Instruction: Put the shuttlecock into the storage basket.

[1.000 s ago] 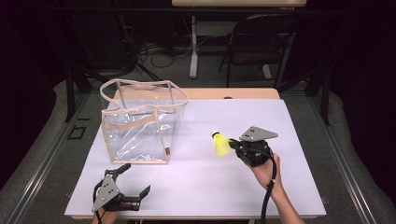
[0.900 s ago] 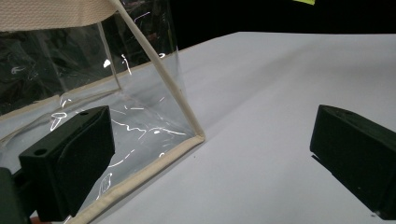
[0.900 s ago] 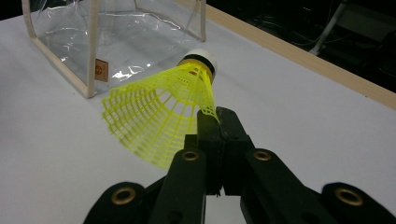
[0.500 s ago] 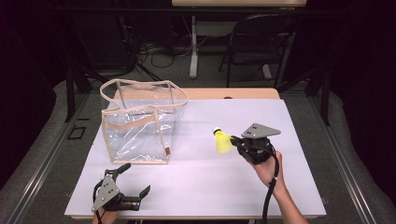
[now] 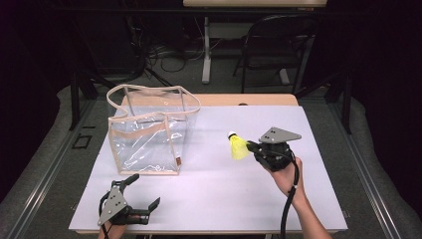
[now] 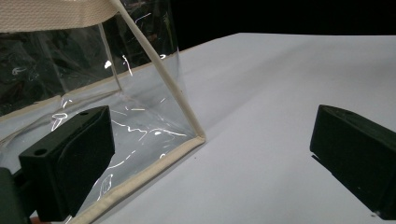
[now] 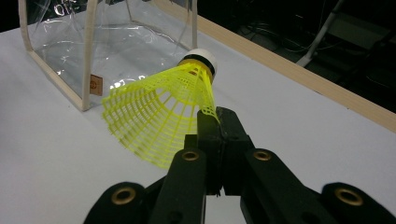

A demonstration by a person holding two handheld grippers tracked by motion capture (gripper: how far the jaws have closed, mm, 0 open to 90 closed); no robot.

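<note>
Two grippers: right gripper (image 5: 252,147) pinches a yellow mesh shuttlecock (image 5: 237,146) (white-capped); left gripper (image 5: 145,193) gapes wide, empty, near the clear bag (image 5: 149,132).

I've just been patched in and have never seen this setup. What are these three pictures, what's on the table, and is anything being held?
No robot here: a person holds a hand-held gripper in each hand. The high view looks down on the white table. The other two pictures come from cameras riding on each gripper, looking along its black jaws. A clear bag with beige trim stands on the table. The right hand-held gripper is shut on the skirt of a yellow shuttlecock, raised off the table. The left hand-held gripper is open, near the bag's corner, holding nothing.
</note>
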